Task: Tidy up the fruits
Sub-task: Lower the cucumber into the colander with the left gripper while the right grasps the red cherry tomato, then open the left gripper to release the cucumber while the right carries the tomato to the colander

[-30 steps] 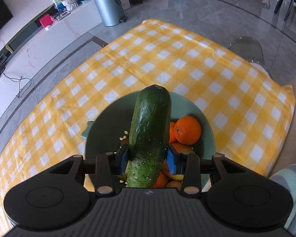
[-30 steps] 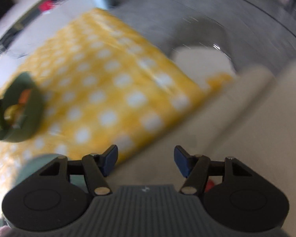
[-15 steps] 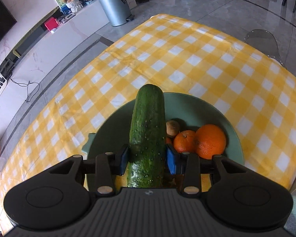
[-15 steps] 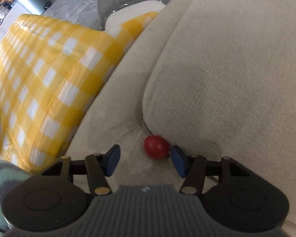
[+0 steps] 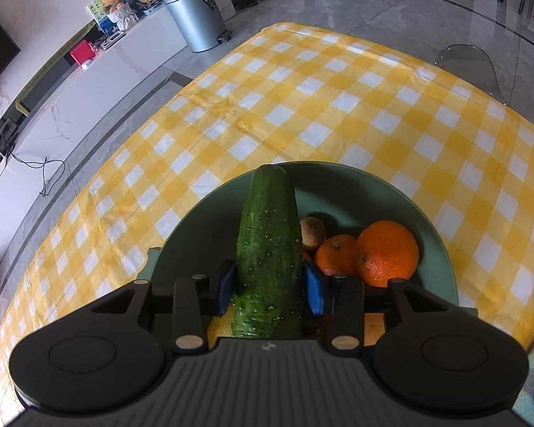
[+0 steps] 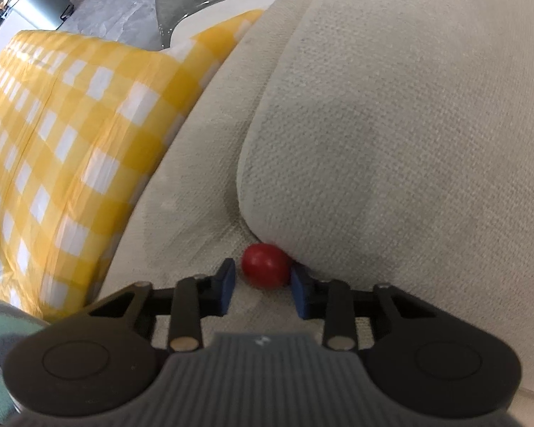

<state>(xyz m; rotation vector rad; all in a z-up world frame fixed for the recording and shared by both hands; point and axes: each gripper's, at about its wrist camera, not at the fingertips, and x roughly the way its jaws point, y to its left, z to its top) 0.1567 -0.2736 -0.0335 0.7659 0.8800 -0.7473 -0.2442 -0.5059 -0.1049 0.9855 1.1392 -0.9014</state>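
Observation:
My left gripper (image 5: 270, 286) is shut on a dark green cucumber (image 5: 270, 249) and holds it over a green bowl (image 5: 356, 185). The bowl holds two oranges (image 5: 386, 252), a small brown fruit (image 5: 311, 231) and yellow fruit partly hidden under the gripper. My right gripper (image 6: 263, 283) is open over a beige sofa. A small red fruit (image 6: 265, 265) lies in the sofa crease, between the fingertips. The left pad stands apart from it; the right pad is at its edge.
The bowl stands on a yellow and white checked tablecloth (image 5: 302, 106). A beige sofa cushion (image 6: 391, 124) bulges just behind the red fruit. A clear chair (image 5: 470, 60) stands at the table's far right. A grey bin (image 5: 195, 17) is on the floor beyond.
My right gripper swung from the table to the sofa and closed in around the red fruit, its jaws narrower. My left gripper lifted the cucumber a little and shifted left over the bowl.

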